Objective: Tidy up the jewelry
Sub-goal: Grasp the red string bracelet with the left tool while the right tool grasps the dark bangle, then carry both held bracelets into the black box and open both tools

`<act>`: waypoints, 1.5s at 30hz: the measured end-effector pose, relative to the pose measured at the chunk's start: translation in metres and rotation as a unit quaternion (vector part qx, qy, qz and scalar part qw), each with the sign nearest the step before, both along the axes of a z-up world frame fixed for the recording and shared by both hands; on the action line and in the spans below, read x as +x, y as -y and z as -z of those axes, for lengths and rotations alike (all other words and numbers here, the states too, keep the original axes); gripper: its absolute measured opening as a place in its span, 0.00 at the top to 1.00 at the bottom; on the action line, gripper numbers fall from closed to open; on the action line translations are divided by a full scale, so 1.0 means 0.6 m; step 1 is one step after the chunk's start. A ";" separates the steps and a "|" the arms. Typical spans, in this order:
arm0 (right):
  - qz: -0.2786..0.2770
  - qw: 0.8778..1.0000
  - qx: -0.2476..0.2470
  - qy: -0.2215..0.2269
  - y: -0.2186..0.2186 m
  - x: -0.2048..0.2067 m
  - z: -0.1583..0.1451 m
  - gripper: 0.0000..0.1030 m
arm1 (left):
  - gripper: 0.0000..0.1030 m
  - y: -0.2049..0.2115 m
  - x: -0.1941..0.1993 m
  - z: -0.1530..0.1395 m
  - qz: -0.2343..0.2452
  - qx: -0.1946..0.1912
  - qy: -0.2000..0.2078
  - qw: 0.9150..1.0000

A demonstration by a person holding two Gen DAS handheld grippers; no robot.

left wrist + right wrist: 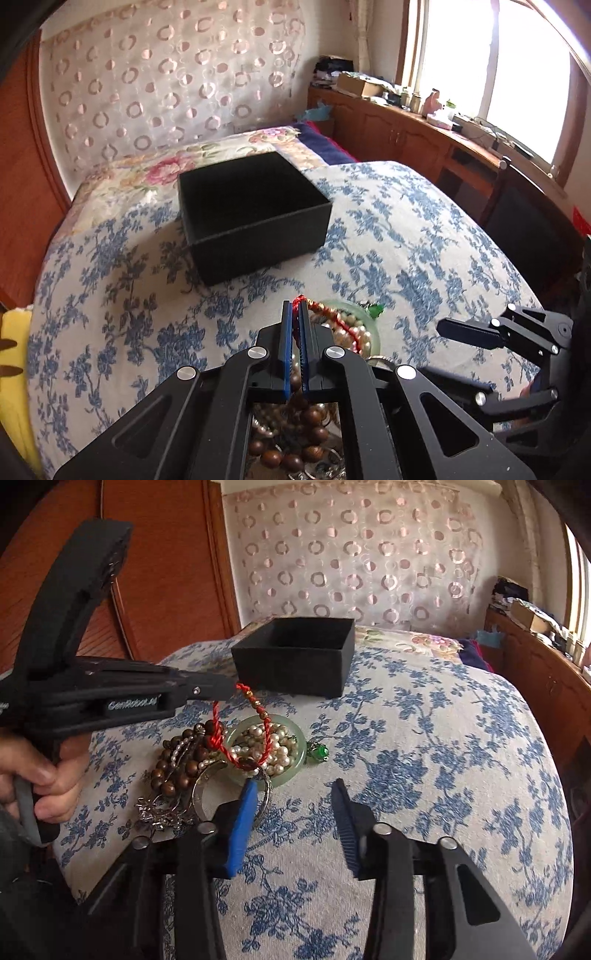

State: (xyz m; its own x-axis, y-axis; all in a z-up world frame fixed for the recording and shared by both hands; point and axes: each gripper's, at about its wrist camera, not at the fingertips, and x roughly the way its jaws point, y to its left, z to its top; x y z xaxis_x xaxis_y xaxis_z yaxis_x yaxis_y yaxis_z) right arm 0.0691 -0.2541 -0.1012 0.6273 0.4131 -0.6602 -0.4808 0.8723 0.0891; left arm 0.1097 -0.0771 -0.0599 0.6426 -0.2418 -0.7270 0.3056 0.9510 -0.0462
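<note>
pinching the red cord bracelet (236, 722), the left hand-held gripper (294, 314) lifts one end clear of the jewelry pile (184, 771) on the bed (424, 746), likely bound for the black box (295, 655); the right hand-held gripper (295, 794) hangs spread and empty beside the pile.

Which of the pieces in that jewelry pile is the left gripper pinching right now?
The red braided cord bracelet. The left gripper is shut on its top loop, lifting it, while the pearl strand and brown wooden beads lie loose on the bedspread.
</note>
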 end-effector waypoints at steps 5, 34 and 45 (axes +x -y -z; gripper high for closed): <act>-0.018 1.000 -0.010 -0.010 -0.019 0.009 0.003 0.65 | 0.98 -0.015 -0.002 0.010 -0.009 -0.001 -0.003 1.000; -0.020 0.999 -0.041 0.015 -0.016 0.040 -0.033 0.95 | 0.98 -0.062 -0.027 -0.059 -0.041 -0.033 0.075 0.996; -0.028 0.996 -0.056 0.059 -0.024 0.145 -0.085 0.95 | 0.98 -0.073 0.015 -0.091 -0.036 -0.036 0.094 0.994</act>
